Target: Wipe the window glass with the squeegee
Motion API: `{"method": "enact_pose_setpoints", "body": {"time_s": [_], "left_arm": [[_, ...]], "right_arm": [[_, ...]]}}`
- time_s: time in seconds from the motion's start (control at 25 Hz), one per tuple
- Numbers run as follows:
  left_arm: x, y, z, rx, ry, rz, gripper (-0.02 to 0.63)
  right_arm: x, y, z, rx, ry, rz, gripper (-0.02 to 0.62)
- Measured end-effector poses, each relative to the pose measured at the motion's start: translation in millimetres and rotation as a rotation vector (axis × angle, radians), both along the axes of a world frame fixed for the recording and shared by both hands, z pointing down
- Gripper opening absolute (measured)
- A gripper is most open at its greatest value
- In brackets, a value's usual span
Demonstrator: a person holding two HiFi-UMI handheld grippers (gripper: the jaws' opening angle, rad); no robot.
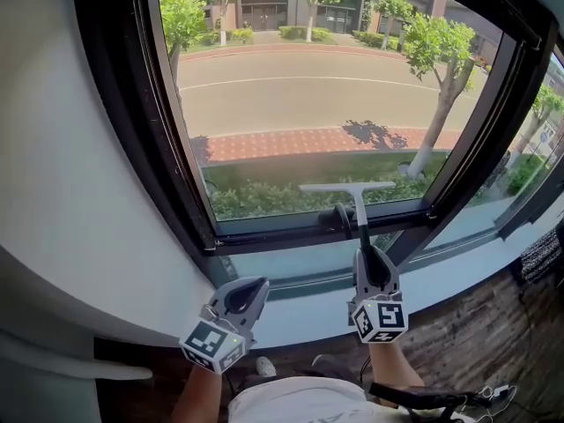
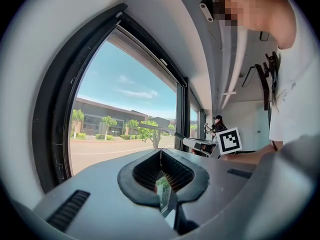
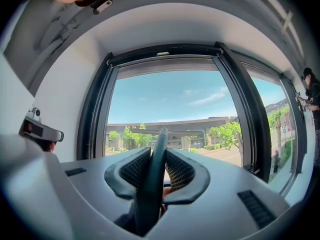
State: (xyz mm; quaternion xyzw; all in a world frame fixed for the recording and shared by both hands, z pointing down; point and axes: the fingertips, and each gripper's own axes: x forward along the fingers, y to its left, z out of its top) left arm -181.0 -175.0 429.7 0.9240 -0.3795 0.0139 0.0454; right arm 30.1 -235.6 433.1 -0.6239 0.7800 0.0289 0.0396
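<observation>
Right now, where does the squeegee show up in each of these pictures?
Head view: the squeegee sits lower centre, its blade near the pane's bottom edge.
Left gripper view: right of centre, small, beside the glass.
Right gripper view: bottom centre, with its handle clamped in the right gripper.
Shared landmark: the black window frame.

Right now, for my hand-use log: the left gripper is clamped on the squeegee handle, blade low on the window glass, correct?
No: the right gripper holds the squeegee handle, as the right gripper view shows; the left gripper is shut and empty. The blade is low on the window glass.
</observation>
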Motion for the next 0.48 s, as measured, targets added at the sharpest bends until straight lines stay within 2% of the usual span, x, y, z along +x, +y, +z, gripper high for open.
{"method": "enact_pose_setpoints", "body": {"time_s": [0.2, 0.48], "left_arm": [[-7.2, -1.0, -4.4, 0.004, 0.008, -0.072, 0.018], [4.4, -2.8, -18.1, 0.020, -0.008, -0.161, 0.018]], "right_arm": [[-0.2, 6.4, -8.2, 0.016, 0.015, -0.059, 0.101], [27.3, 4.1, -34.8, 0.080, 0.002, -0.105, 0.101]]}}
